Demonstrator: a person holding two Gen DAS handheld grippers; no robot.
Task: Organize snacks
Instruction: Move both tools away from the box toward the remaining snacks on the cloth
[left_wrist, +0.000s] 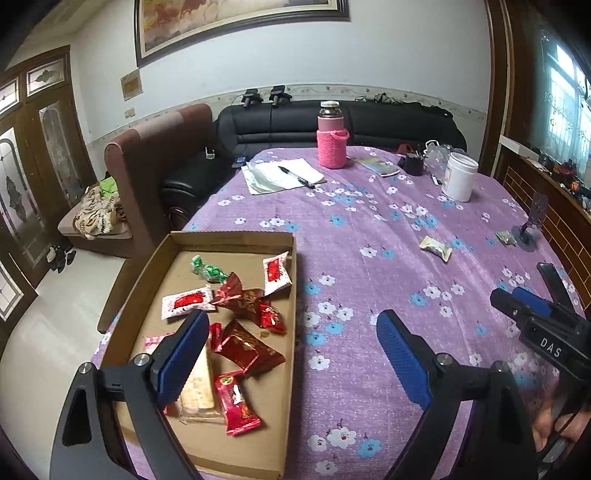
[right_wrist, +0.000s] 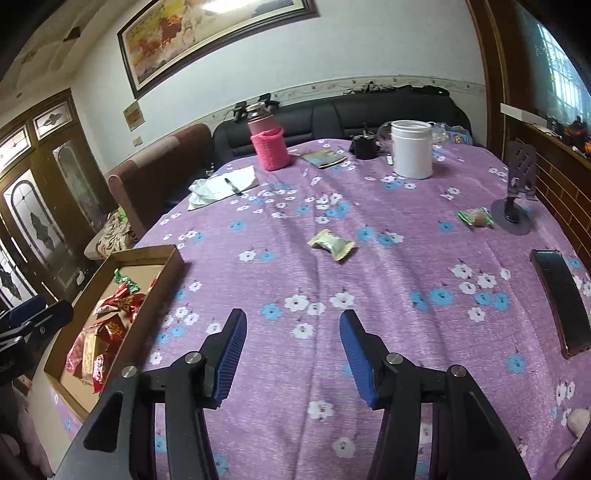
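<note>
Pale snack (right_wrist: 331, 245): light, crinkly, soft; pinch across middle.
Left gripper (left_wrist: 291, 354): fingers spread, empty.
Right gripper (right_wrist: 293, 356): fingers apart, empty.

"DAS" on right gripper (left_wrist: 532, 302) body; wrappers illegible.

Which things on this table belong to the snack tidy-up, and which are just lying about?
Job:
cardboard tray of wrapped snacks
pale snack packet
green-wrapped candy

Lying about:
pink bottle
white jar
pen on papers
phone
phone stand
</note>
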